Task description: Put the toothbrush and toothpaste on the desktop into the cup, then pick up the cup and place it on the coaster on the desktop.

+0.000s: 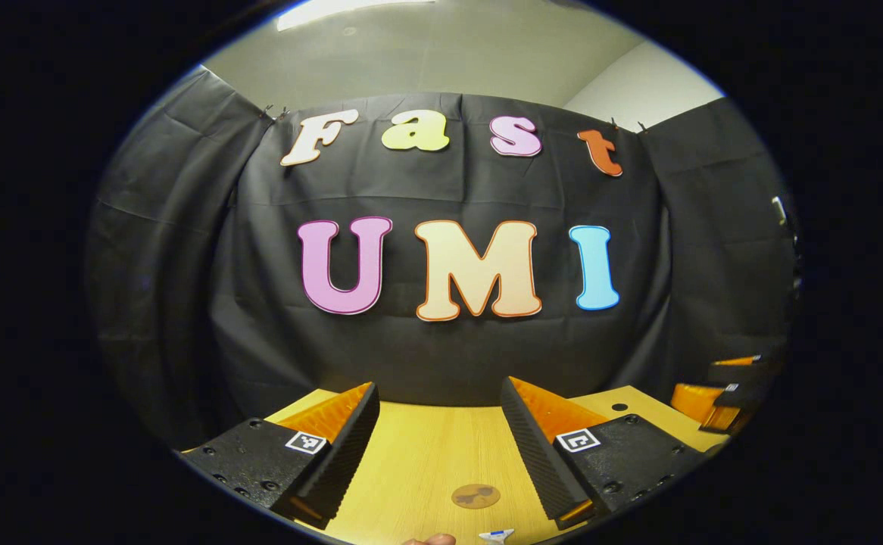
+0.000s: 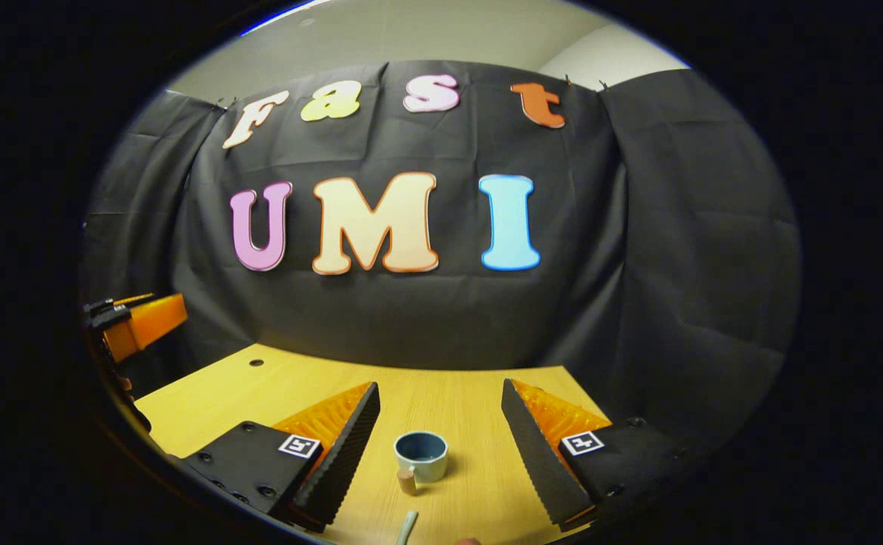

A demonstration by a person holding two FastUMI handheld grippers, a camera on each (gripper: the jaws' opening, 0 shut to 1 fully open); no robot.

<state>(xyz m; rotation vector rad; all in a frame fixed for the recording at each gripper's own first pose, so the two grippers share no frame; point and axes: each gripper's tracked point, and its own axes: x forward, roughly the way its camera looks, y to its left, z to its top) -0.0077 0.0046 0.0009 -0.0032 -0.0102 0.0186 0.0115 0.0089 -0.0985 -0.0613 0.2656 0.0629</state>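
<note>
At bottom centre of the right gripper view, a small blue-grey ceramic cup stands upright on the light wooden desk, a pale slim tube-like thing, maybe the toothpaste, at the bottom edge. Both the right hand-held gripper and left hand-held gripper are spread wide, holding nothing; a round brown coaster lies low centre in the left gripper view. Judging by that, nothing's in the cup yet, so next is reaching down to the brush or paste near the bottom edge; no readable labels on the objects.

Table: showing pale yellow wood grain with fine lines.
Cup: showing a cream outside and grey-blue inside.
Coaster: showing a brown disc with a darker brown motif.
Booth wall cloth: showing plain black.
Ceiling: showing a dull greenish grey.
</note>
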